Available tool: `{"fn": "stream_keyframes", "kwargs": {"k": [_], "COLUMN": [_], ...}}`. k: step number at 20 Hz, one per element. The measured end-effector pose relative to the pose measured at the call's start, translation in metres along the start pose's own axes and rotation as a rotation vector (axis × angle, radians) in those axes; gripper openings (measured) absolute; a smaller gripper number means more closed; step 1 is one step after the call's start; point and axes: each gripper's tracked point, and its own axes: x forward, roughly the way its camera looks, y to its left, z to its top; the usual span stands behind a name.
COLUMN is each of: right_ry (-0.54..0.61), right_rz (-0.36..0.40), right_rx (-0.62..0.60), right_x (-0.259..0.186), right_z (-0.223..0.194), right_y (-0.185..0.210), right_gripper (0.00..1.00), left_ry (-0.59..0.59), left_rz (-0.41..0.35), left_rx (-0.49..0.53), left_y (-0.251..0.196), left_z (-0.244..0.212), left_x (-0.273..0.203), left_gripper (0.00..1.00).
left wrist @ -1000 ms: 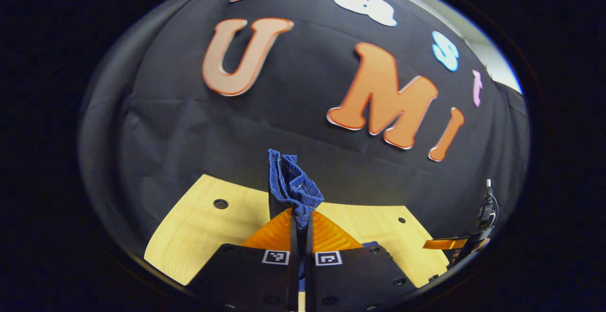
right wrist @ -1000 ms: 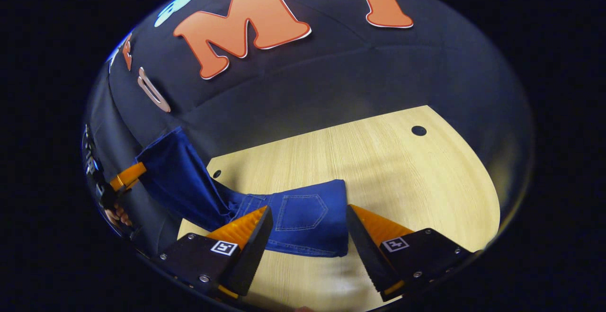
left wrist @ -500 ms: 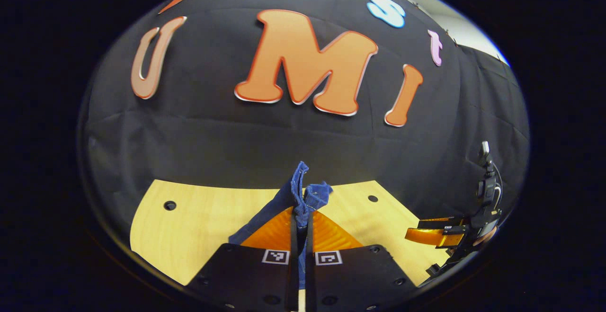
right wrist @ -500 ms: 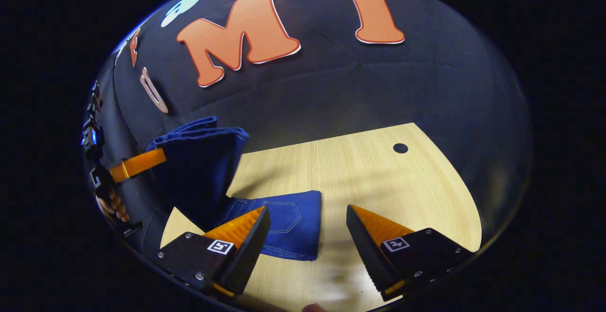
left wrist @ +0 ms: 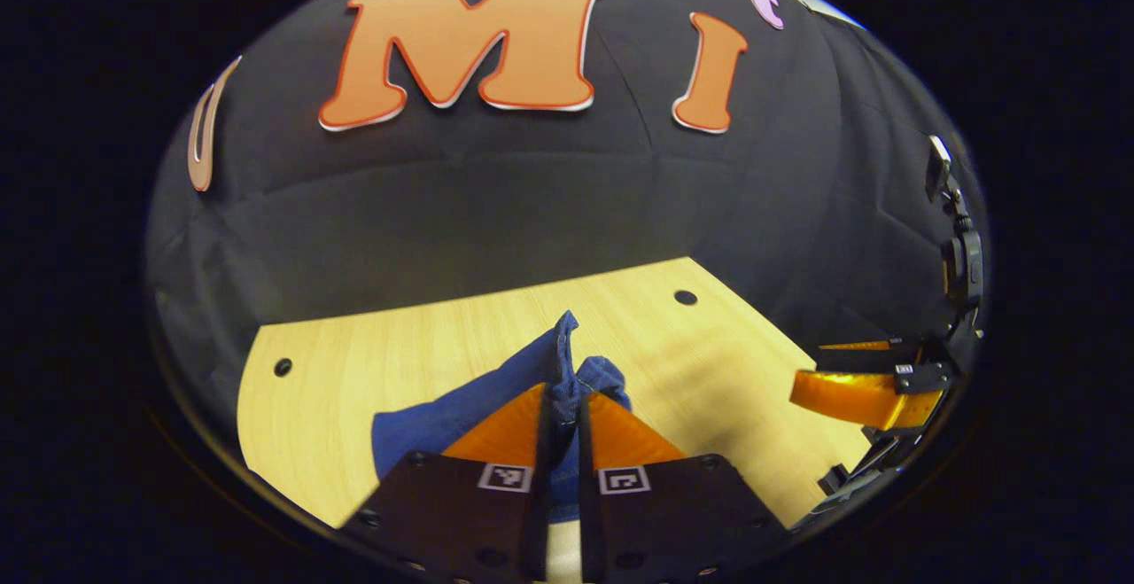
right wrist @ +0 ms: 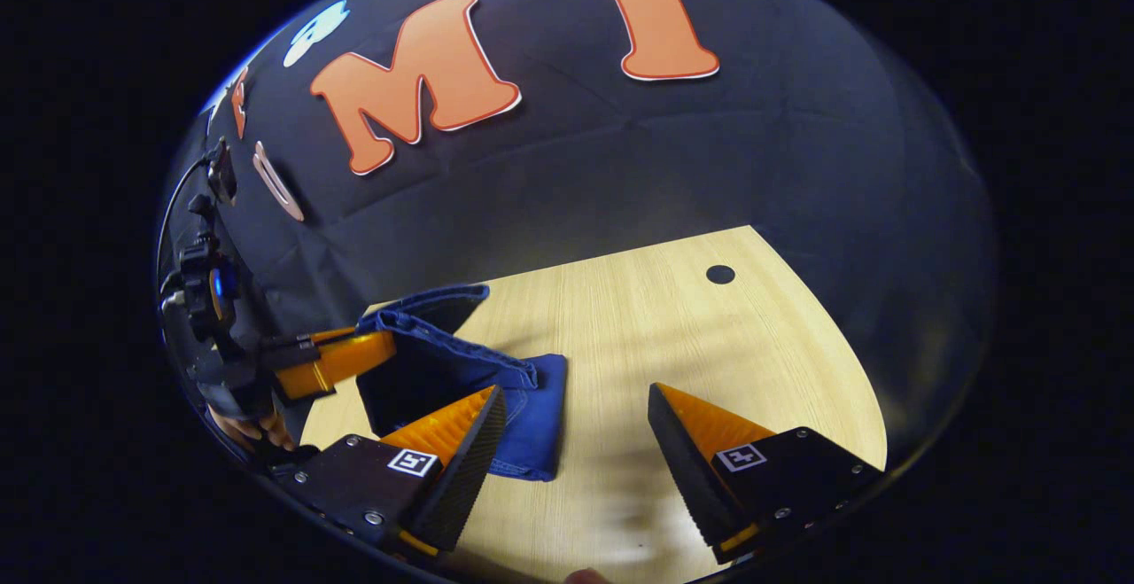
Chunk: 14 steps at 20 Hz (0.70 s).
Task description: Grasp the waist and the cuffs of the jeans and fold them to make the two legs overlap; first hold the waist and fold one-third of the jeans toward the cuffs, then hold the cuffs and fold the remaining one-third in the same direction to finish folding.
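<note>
The blue jeans (left wrist: 425, 424) lie partly folded on the wooden table (left wrist: 425, 345). My left gripper (left wrist: 563, 386) is shut on the bunched cuff end, which sticks up between its fingers low over the table. In the right gripper view, the left gripper (right wrist: 341, 361) holds that end as a raised flap (right wrist: 443, 336) over the folded stack (right wrist: 542, 407). My right gripper (right wrist: 576, 398) stands open just above the table, its left finger beside the stack, with nothing between the fingers. It also shows at the right edge of the left gripper view, as the right gripper (left wrist: 850, 393).
The table has small round holes (left wrist: 685, 297) (right wrist: 719, 274) near its far edge. Black cloth walls rise behind the table. A hand (right wrist: 248, 429) holds the left gripper. Bare wood stretches to the right of the stack.
My left gripper has carried the cuff end down and across toward the folded stack, so the hanging leg now lies low over it. My right gripper stays open and has barely shifted.
</note>
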Motion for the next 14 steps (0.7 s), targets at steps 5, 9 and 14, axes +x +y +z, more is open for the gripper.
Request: {"fn": "stream_keyframes", "kwargs": {"k": [5, 9, 14], "right_ry": [-0.024, -0.093, -0.281], "right_rz": [0.012, 0.021, 0.045], "right_rx": [0.007, -0.046, -0.158], "right_x": [0.005, 0.004, -0.013], "right_z": [0.007, 0.026, 0.07], "right_y": [0.003, 0.024, 0.073], "right_gripper": [0.99, 0.98, 0.98], "left_ry": [0.01, -0.112, -0.332], "left_rz": [-0.023, 0.097, 0.274], "left_rx": [0.014, -0.014, -0.05], "left_y": [-0.016, 0.027, 0.084], "left_z": [-0.027, 0.004, 0.055], "left_x": [-0.024, -0.061, -0.13], "left_gripper": [0.96, 0.97, 0.97]}}
